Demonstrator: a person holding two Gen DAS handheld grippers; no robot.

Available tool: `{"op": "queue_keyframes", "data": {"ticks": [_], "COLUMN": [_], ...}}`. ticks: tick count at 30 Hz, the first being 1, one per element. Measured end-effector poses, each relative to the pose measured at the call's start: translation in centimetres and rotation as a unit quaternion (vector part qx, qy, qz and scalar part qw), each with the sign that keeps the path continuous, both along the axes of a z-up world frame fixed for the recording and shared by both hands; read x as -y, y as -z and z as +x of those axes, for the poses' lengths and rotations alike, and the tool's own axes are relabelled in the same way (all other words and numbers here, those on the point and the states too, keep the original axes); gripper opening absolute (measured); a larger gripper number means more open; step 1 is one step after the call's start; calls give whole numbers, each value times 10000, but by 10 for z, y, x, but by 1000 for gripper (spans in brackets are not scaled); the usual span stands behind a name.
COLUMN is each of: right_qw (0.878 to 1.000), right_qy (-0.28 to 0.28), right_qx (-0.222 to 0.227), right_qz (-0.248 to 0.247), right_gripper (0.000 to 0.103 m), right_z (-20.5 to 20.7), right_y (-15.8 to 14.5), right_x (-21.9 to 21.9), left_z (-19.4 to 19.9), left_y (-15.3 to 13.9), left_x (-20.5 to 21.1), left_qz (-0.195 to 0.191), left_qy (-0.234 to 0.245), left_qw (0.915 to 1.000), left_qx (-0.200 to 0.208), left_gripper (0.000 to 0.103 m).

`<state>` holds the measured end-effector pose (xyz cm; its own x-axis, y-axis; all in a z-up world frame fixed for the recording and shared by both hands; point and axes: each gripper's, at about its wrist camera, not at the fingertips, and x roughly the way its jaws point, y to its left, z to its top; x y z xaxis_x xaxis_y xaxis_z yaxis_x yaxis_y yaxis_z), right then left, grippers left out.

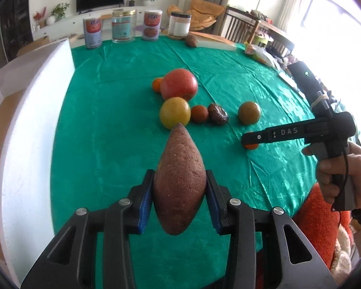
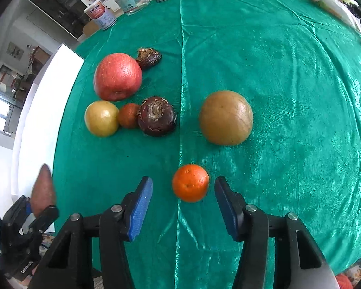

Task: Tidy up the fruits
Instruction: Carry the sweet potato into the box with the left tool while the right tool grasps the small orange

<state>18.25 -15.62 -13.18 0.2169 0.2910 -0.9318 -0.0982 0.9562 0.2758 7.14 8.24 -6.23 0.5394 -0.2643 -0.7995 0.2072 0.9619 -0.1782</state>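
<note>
Reddish-brown, spindle-shaped sweet potato (image 1: 179,183), rough-skinned.

Daylight floods in from the window (image 1: 337,12) at the upper right of the left wrist view, blown out to white; the green tablecloth (image 1: 132,96) carries a satin sheen with bright patches on its right side; fruits cast soft shadows; both fisheye views bend strongly at the dark rims; the sweet potato (image 2: 42,190) looks blurred at the right wrist view's edge.
</note>
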Motion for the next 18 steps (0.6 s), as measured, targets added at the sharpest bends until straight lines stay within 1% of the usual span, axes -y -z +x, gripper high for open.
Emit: {"op": "queue_keyframes", "data": {"ticks": [3,4,6,8,10,12,14,16,18], "right_qw": [9994,9993,9994,9981,9944,9871,9751,9609,9462], "right_qy": [-108,-111,-191,-448,-786,-1193,-1673,-2145,-2577], "right_qx": [53,99,239,414,568,719,856,945,930], "right_qz": [-328,-334,-180,47,409,796,1177,1474,1721], "right_gripper": [31,31,31,31,31,31,31,31,31], "right_z": [3,1,-7,-19,-32,-43,-57,-71,-83], "right_y": [3,1,-10,-29,-52,-78,-101,-118,-125], "right_x": [-10,-12,-21,-38,-63,-100,-142,-186,-229], "left_z": [-7,-11,-19,-31,-43,-54,-64,-71,-75], "left_y": [-10,-15,-25,-40,-57,-73,-84,-84,-74], "left_x": [-8,-13,-26,-46,-72,-104,-136,-168,-199], "left_qz": [-69,-143,-370,-547,-602,-545,-345,-62,138], "left_qy": [-101,-132,-207,-367,-617,-976,-1398,-1873,-2364], "left_qw": [9999,9997,9989,9974,9953,9918,9867,9790,9691], "left_qx": [98,124,176,282,444,618,759,806,690], "left_gripper": [41,41,41,41,41,41,41,41,41]}}
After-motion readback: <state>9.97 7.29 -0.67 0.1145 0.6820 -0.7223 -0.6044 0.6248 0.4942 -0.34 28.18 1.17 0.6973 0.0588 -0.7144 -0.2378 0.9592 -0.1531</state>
